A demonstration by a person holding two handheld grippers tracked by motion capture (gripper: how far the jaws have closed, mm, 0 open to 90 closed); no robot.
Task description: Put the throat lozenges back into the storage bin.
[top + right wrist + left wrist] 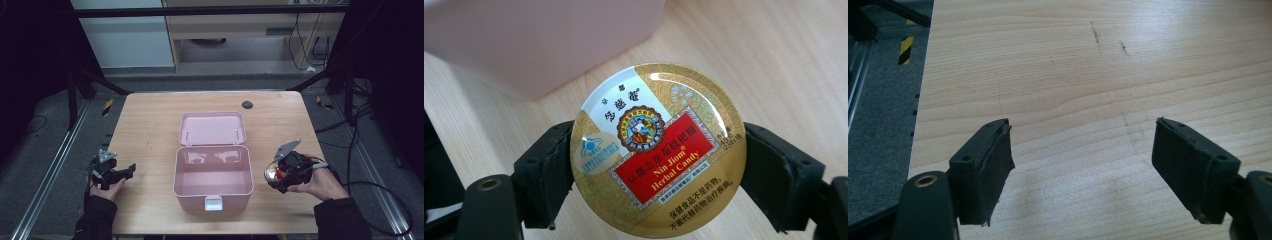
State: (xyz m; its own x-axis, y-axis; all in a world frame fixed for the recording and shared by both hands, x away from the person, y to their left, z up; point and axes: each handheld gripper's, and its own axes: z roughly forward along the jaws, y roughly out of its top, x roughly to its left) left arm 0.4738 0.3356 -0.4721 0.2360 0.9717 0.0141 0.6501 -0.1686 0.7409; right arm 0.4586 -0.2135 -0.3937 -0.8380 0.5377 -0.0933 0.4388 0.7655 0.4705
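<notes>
Nearest, right of the box [212, 172]: right gripper [659, 165] clamped on a round gold tin [658, 150], one jaw at each side of its rim, label up, "Nin Jiom Herbal Candy" legible; tin held just above the table [150, 125], close beside the box's right wall, blurred pink in the right gripper view; in the high view, same right gripper [280, 175] with tin [271, 174] cradled in a hand [325, 185]. Left of the box, well apart from it: left gripper [1083, 160] spread wide, nothing between its pads, bare wood below; seen from above as left gripper [112, 172] resting low near the table's left edge.

Probably the carrying step: tin gripped but not yet in the box. Next move, by judgement: lift above the right wall, cross over the empty pink interior, lower, then release; some risk of clipping the wall if kept low.

Beyond the box: lid [212, 128] thrown back flat on the table behind it; white latch [213, 203] on the near wall; farther, a dark round disc [247, 104] near the far edge. Light woodgrain top, faintly scuffed; grey floor, dark frame rails, cables [360, 150] right of the box; pale cabinets beyond.
</notes>
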